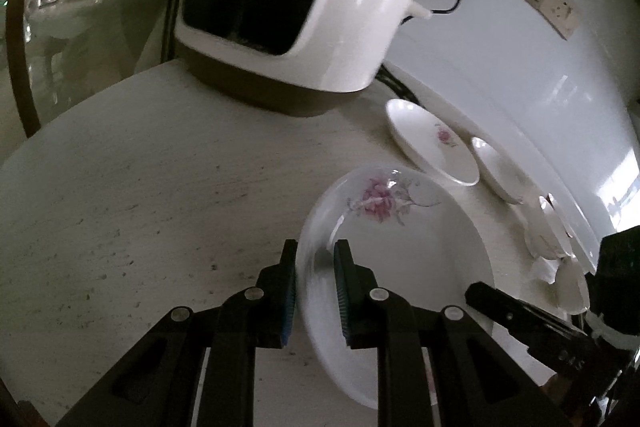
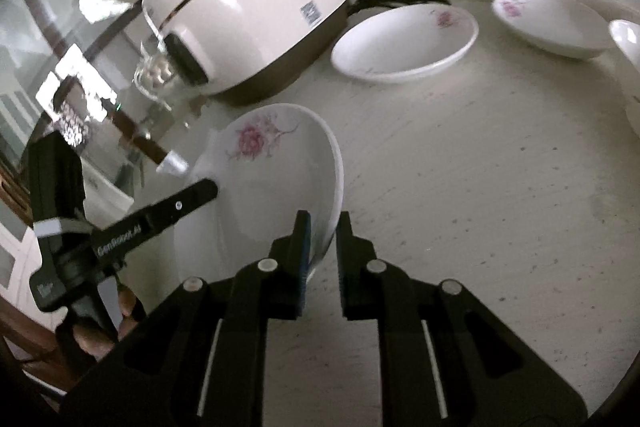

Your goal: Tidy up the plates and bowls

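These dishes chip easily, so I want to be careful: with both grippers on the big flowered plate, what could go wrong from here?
1. The left gripper and right gripper each pinch only the thin rim of the flowered plate; uneven pulling could make the glossy plate slip or twist out.
2. The rice cooker and a smaller dish sit close by, so a swing could knock them.

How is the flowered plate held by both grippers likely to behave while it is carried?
The flowered plate looks like stiff glazed ceramic, so probably rigid but breakable. Its glossy rim may slip between the left gripper and right gripper, which pinch only opposite edges. It probably weighs more than plastic.
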Tool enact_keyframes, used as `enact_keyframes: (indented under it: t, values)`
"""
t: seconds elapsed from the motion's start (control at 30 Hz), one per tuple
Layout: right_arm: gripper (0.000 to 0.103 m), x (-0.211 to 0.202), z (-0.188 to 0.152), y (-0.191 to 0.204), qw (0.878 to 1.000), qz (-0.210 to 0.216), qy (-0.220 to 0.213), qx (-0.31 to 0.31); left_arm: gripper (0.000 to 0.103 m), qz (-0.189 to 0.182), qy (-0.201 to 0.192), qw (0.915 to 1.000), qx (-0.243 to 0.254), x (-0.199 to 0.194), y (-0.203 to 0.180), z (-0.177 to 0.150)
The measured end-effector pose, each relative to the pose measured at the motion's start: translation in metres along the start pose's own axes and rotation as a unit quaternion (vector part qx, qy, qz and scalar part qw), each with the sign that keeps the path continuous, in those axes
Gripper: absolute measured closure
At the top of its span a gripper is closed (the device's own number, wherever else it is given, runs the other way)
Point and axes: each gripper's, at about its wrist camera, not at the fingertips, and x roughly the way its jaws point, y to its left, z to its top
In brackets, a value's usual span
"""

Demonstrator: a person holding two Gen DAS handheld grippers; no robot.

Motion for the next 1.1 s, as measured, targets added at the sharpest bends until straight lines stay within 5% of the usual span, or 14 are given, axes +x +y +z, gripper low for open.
enact_keyframes:
  t: [0.63, 0.73, 0.8, 0.87, 0.97, 1.1]
  values:
    - [0.079, 0.019, -0.001, 0.026, 0.998, 0.037, 0.029, -0.049, 0.079, 0.059, -0.004, 0.9981, -0.019, -0.001, 0.020, 0.002]
    - [0.066, 0.026, -0.001, 0.031, 0.996, 0.048, 0.047, -0.057, 0.064, 0.060, -0.008, 0.9979, -0.022, -0.001, 0.017, 0.001]
    - [0.037, 0.024, -0.001, 0.034, 0.995, 0.061, 0.045, -0.063, 0.036, 0.073, -0.012, 0.9970, -0.021, -0.003, 0.015, 0.000]
    - [0.027, 0.018, 0.001, 0.032, 0.996, 0.059, 0.025, -0.057, 0.031, 0.098, -0.030, 0.9946, -0.018, -0.007, 0.009, 0.000]
    - [0.026, 0.007, 0.008, 0.016, 0.998, 0.054, 0.002, -0.019, 0.030, 0.107, -0.076, 0.9913, 0.000, -0.023, -0.002, 0.001]
    - [0.026, -0.014, 0.019, -0.022, 0.997, 0.032, -0.050, 0.056, 0.017, 0.067, -0.141, 0.9864, 0.050, -0.041, -0.029, 0.003]
